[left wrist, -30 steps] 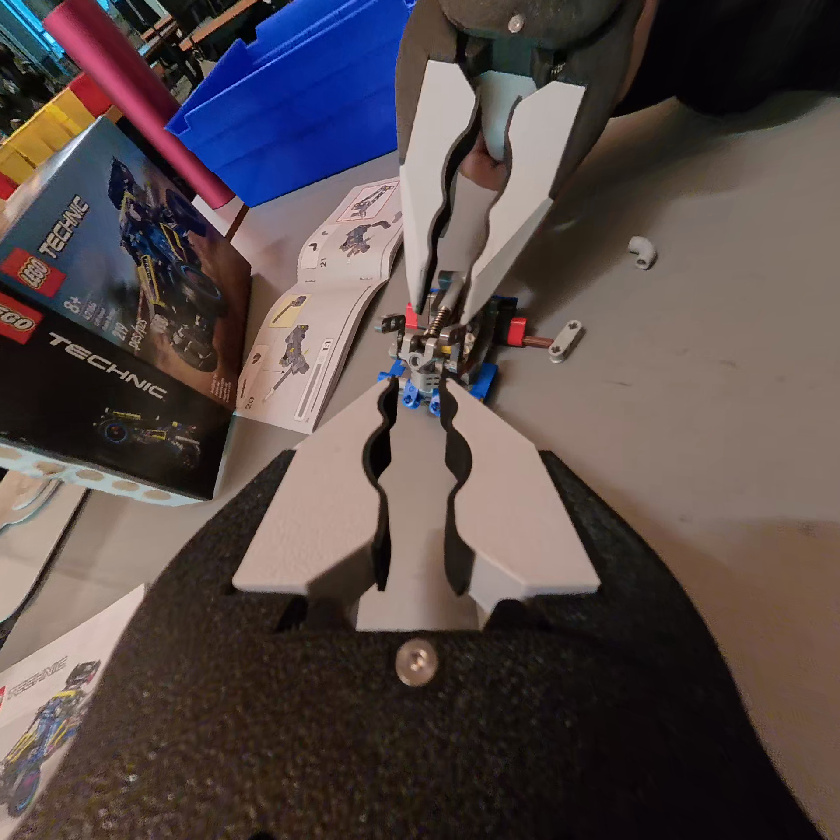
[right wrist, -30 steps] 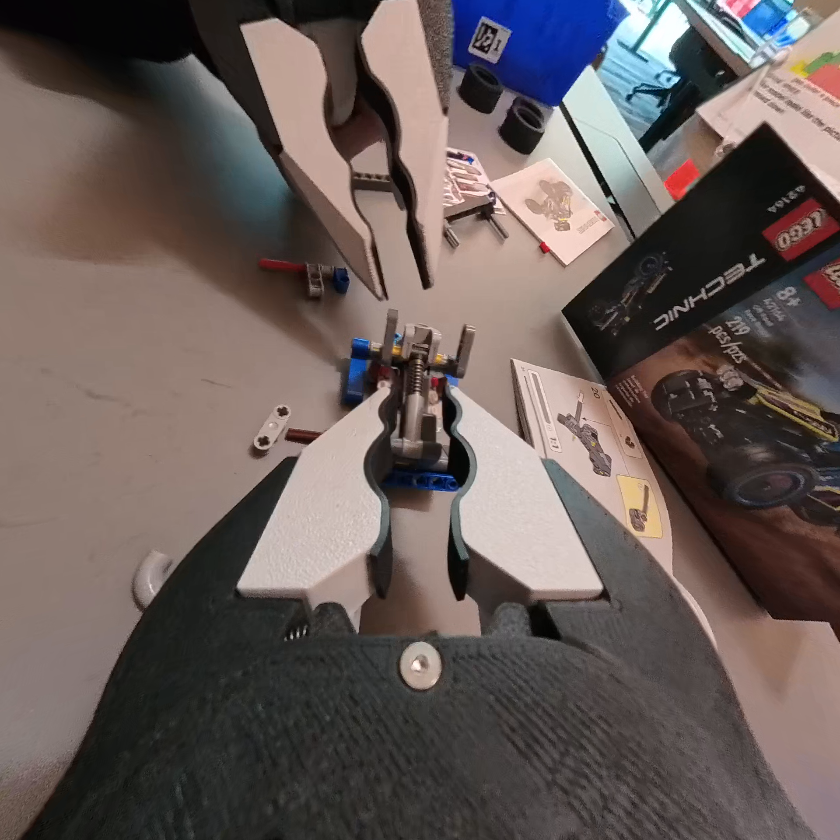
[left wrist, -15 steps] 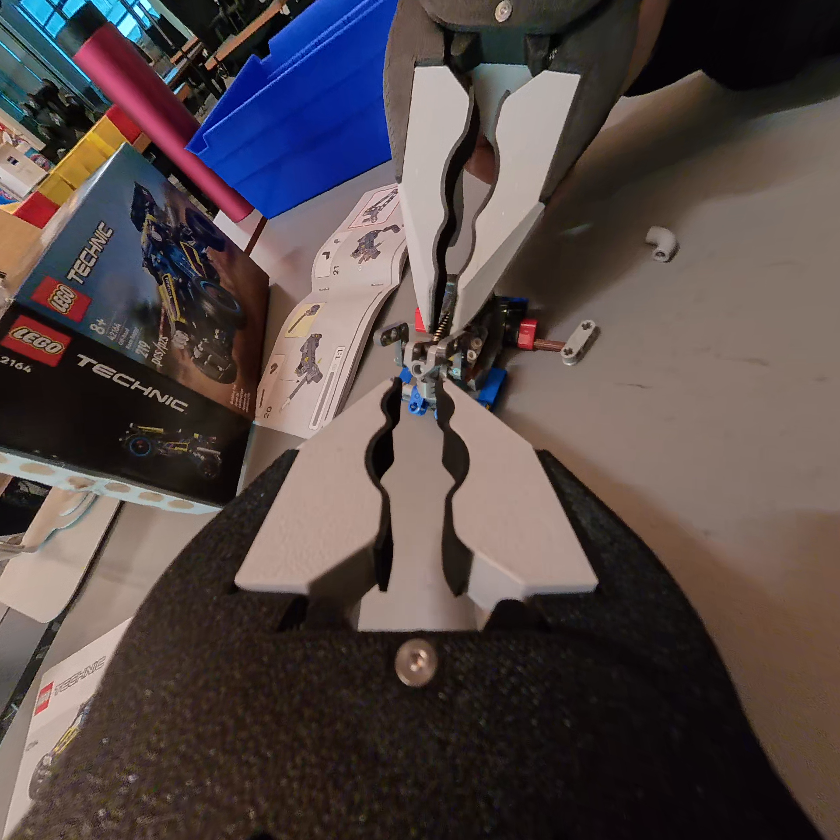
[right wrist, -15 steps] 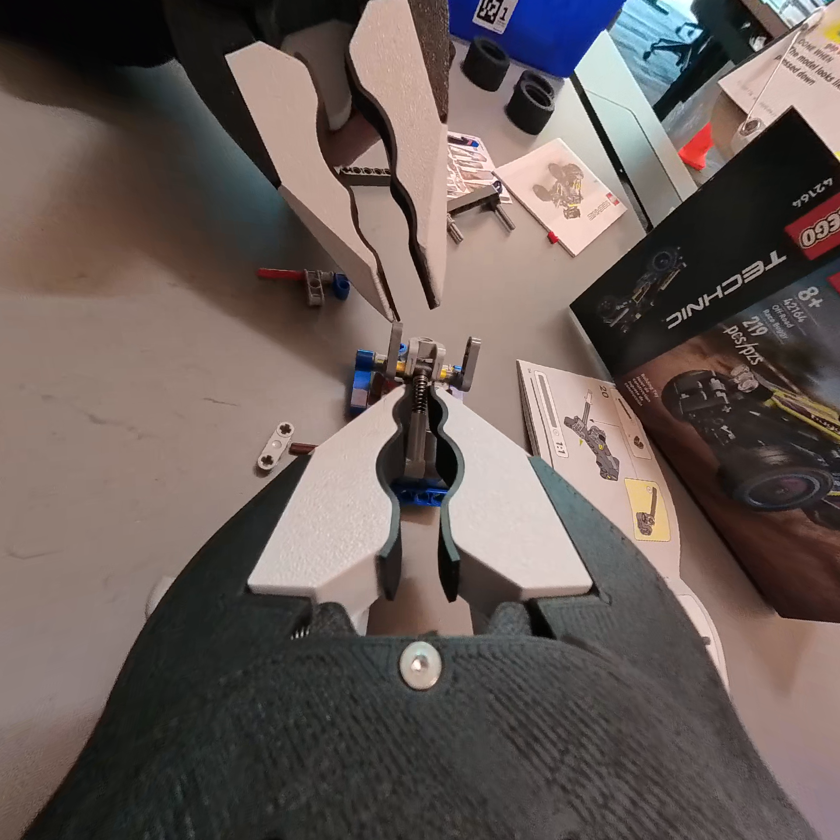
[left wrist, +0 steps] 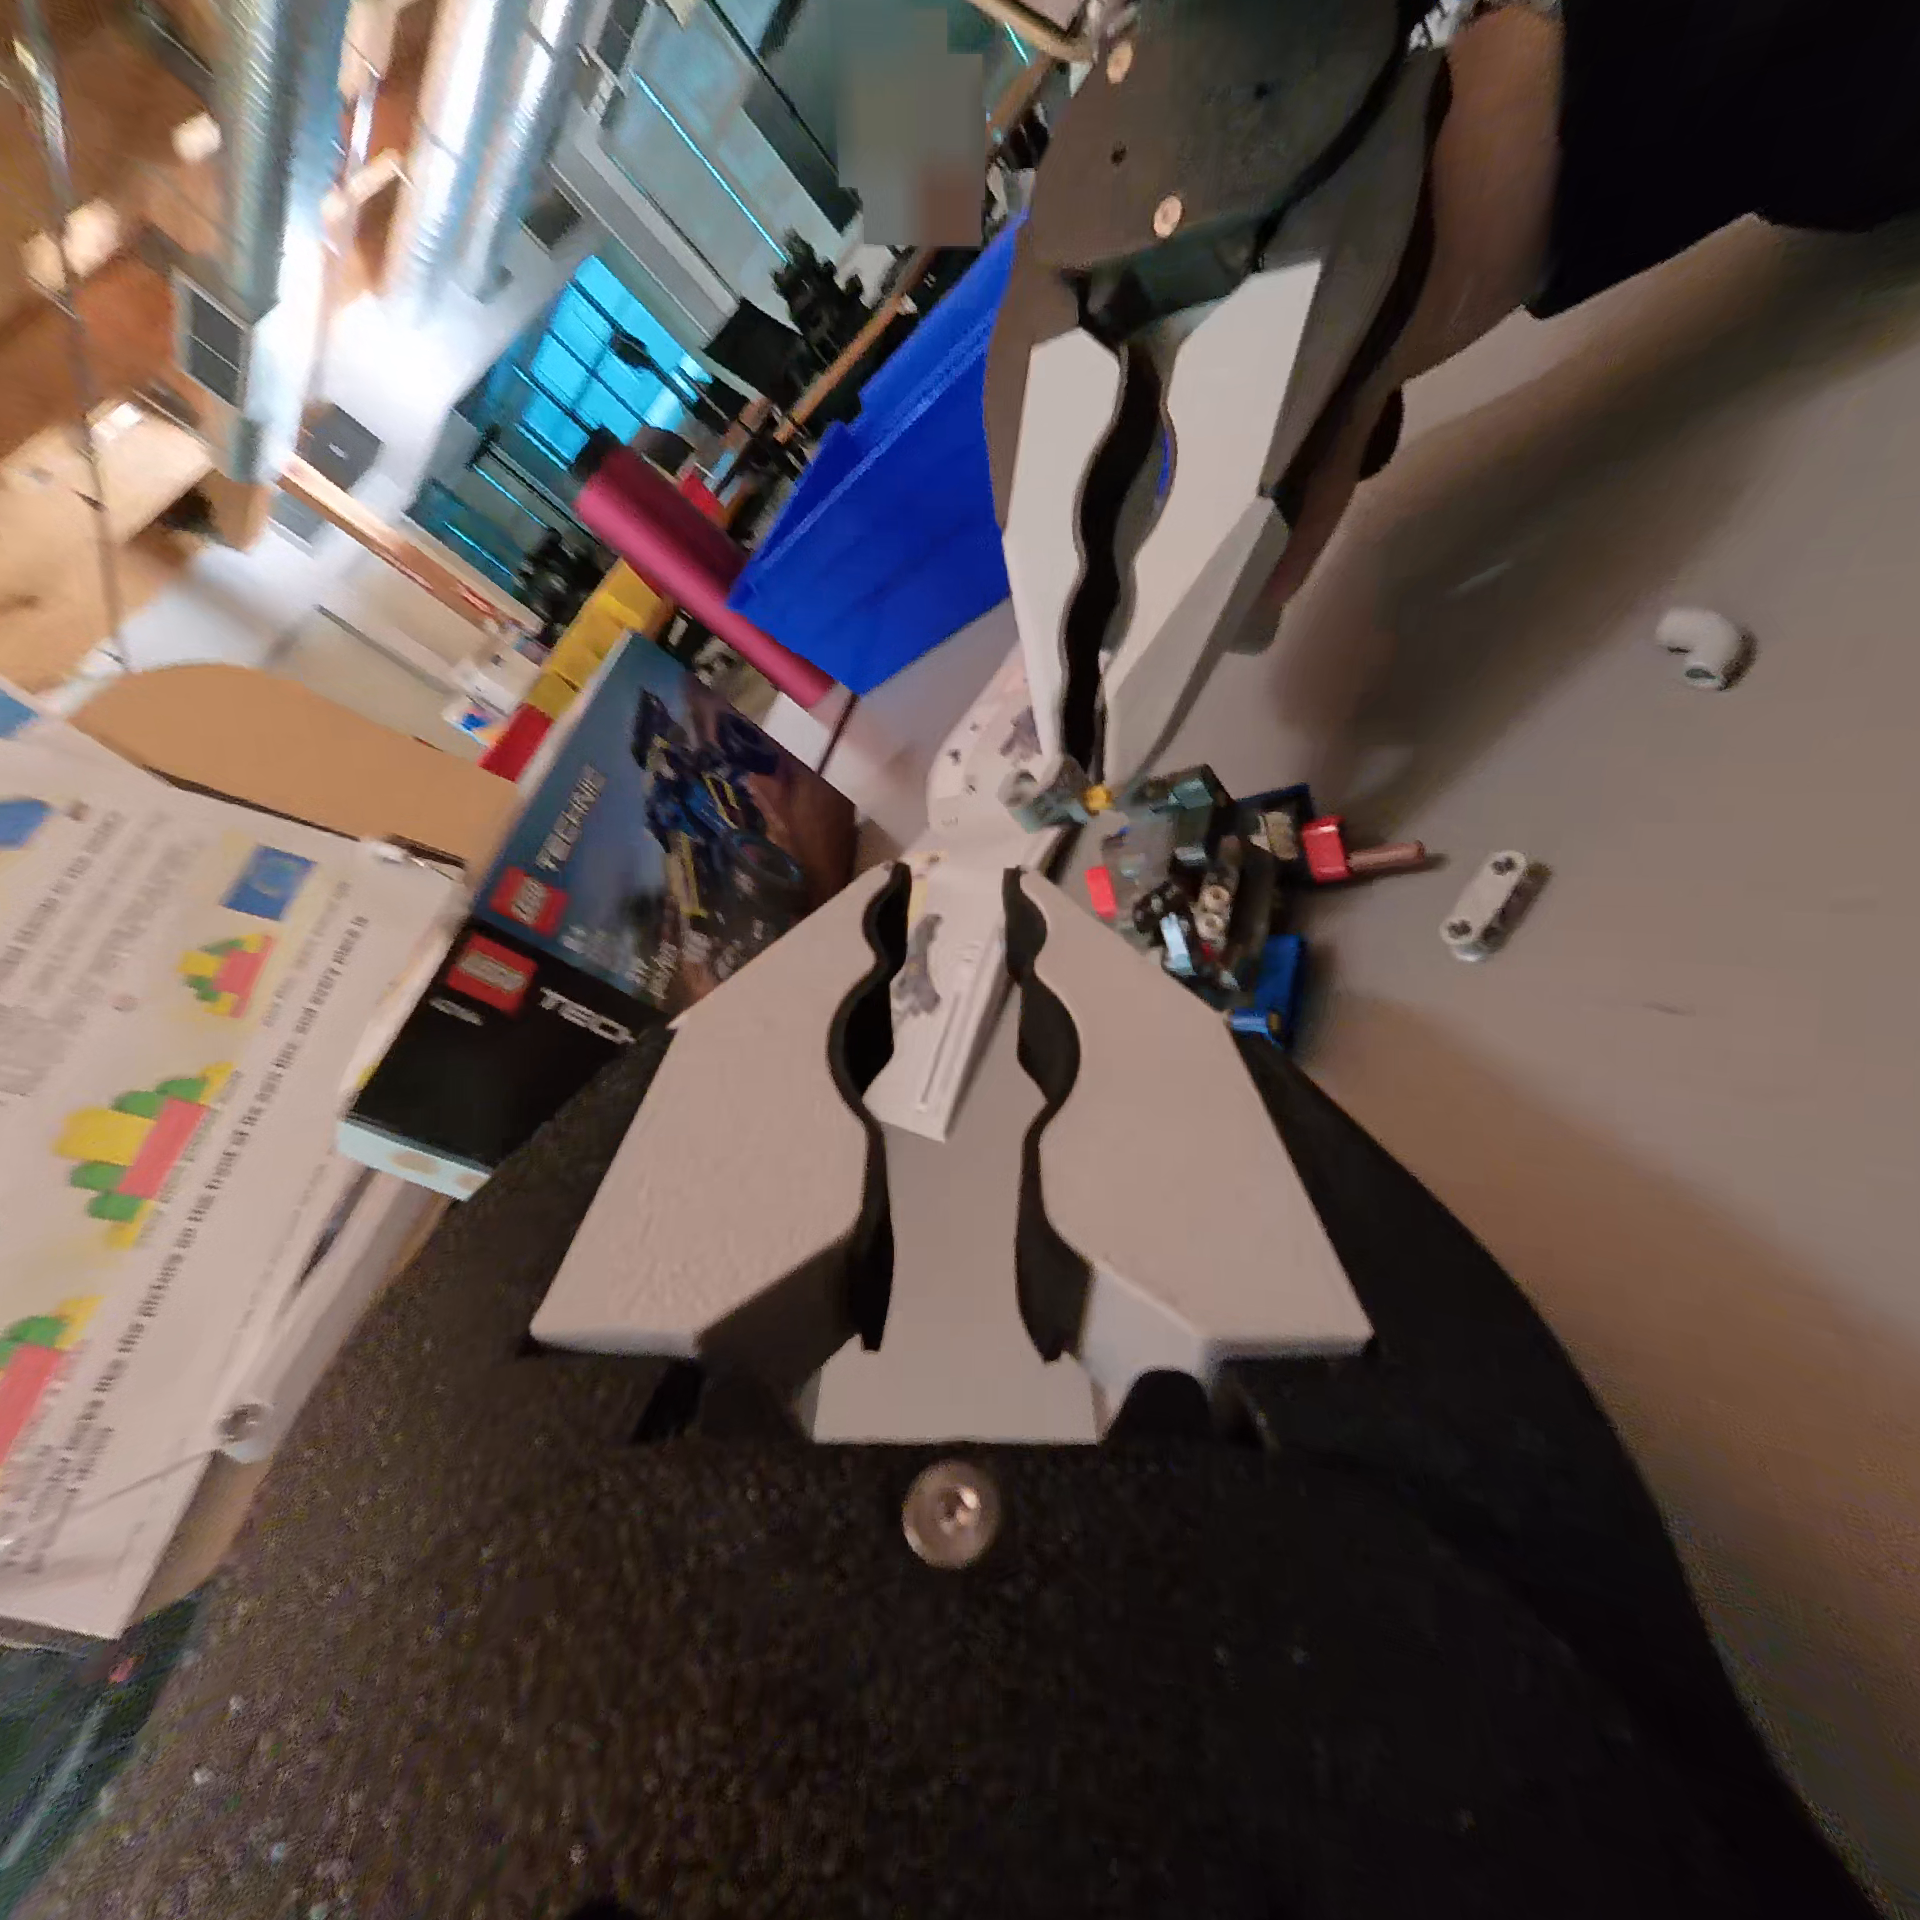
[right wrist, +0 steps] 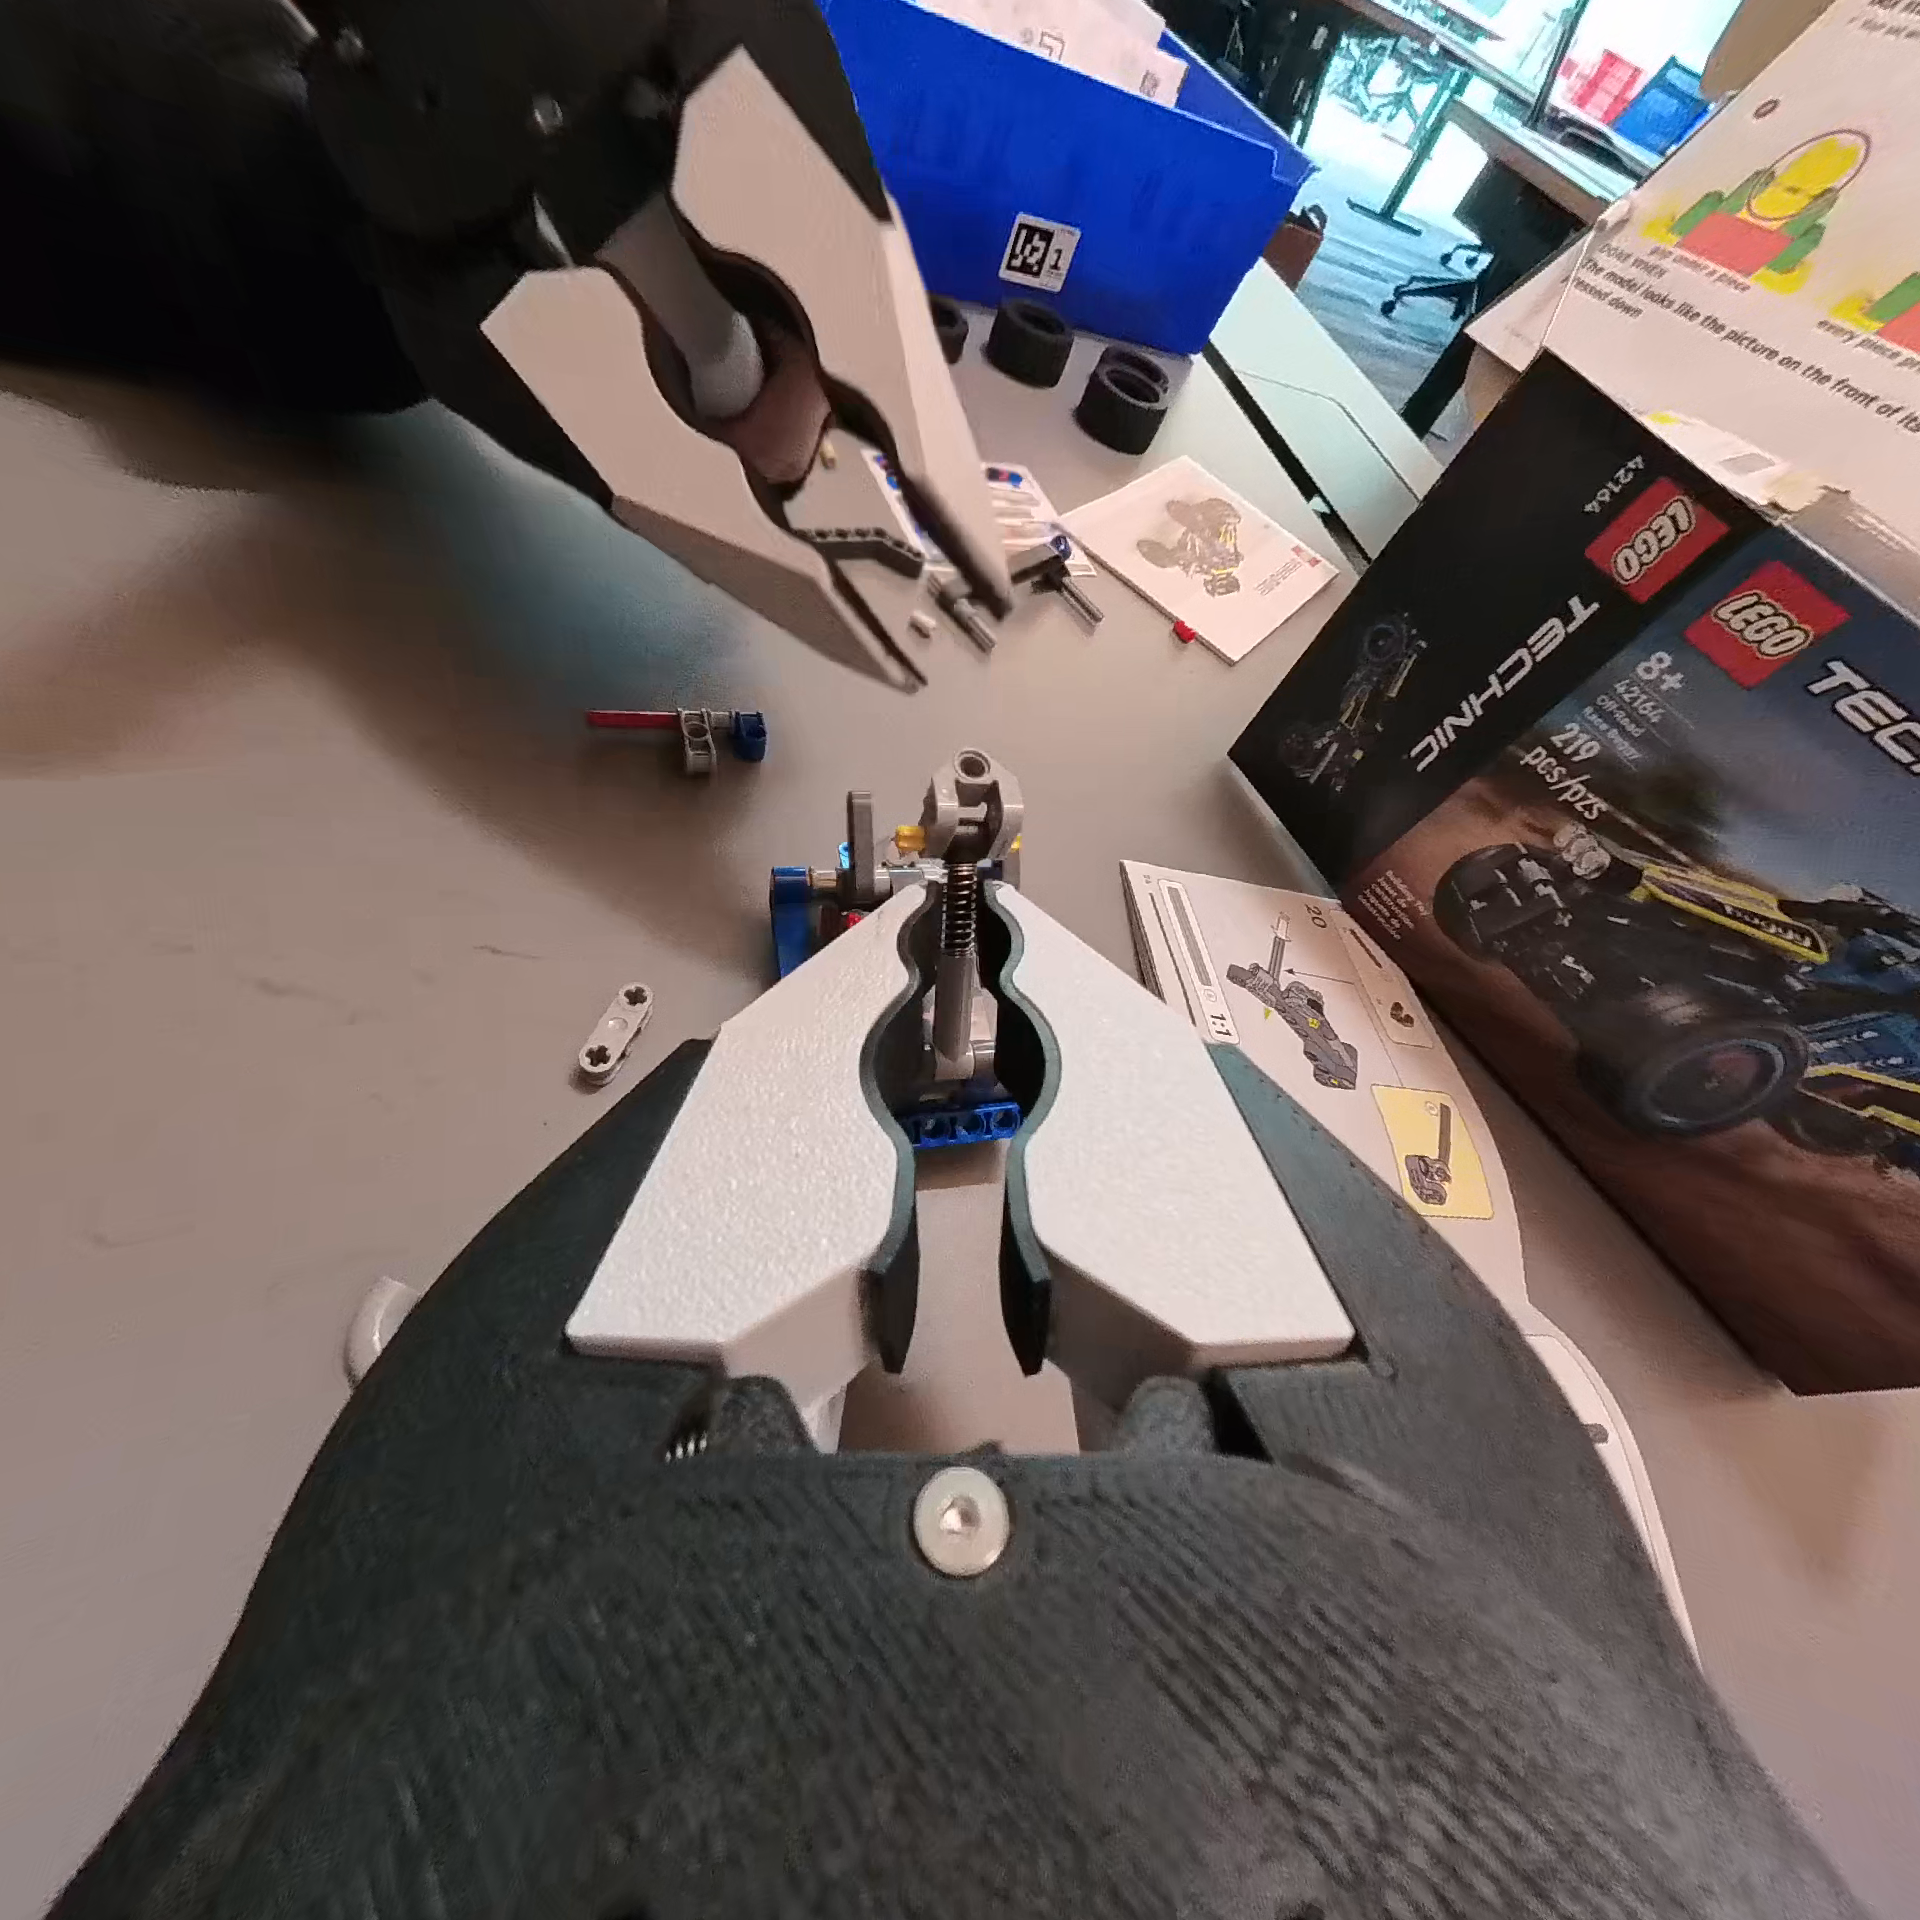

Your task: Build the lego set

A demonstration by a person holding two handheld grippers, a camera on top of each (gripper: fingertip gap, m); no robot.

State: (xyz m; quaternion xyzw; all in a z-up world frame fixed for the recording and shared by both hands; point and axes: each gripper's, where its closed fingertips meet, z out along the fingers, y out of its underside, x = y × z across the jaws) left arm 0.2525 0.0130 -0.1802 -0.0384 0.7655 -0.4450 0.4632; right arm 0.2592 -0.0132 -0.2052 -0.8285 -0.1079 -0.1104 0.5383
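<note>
Two grippers: both over a grey table (right wrist: 312,935), facing each other, with the brick assembly (right wrist: 971,800) between them.
Right gripper (right wrist: 961,894): nearly closed; its fingers clamp the assembly's spring strut (right wrist: 958,920) from both sides, and the blue base plate (right wrist: 961,1127) shows in the wider hollow behind the tips.
Strut axis: it runs forward along the right fingers, and its grey eyelet head pokes out just past the tips, pointing toward the other gripper.
Left gripper (left wrist: 956,873): fingers a narrow slit apart with nothing in it; only the open booklet (left wrist: 935,997) on the table shows through.
Left gripper's place: clear of the table; the assembly lies ahead of its tips and off to their right, not in line with the slit.
Nearer gripper: the right one, already on the assembly; the left touches none of it.
Left of the right fingers: a short grey link (right wrist: 616,1034) lies near; a red axle with grey and blue connectors (right wrist: 696,727) lies farther ahead.
Right of the right fingers: the booklet lies just beside, then the printed box (right wrist: 1662,883).
Farther ahead: loose pins and beams under the left gripper, black tyres (right wrist: 1122,400), a blue bin (right wrist: 1039,156).
In the way: nothing stands between the left fingertips and the eyelet head; a white elbow piece (left wrist: 1699,649) lies well apart.
</note>
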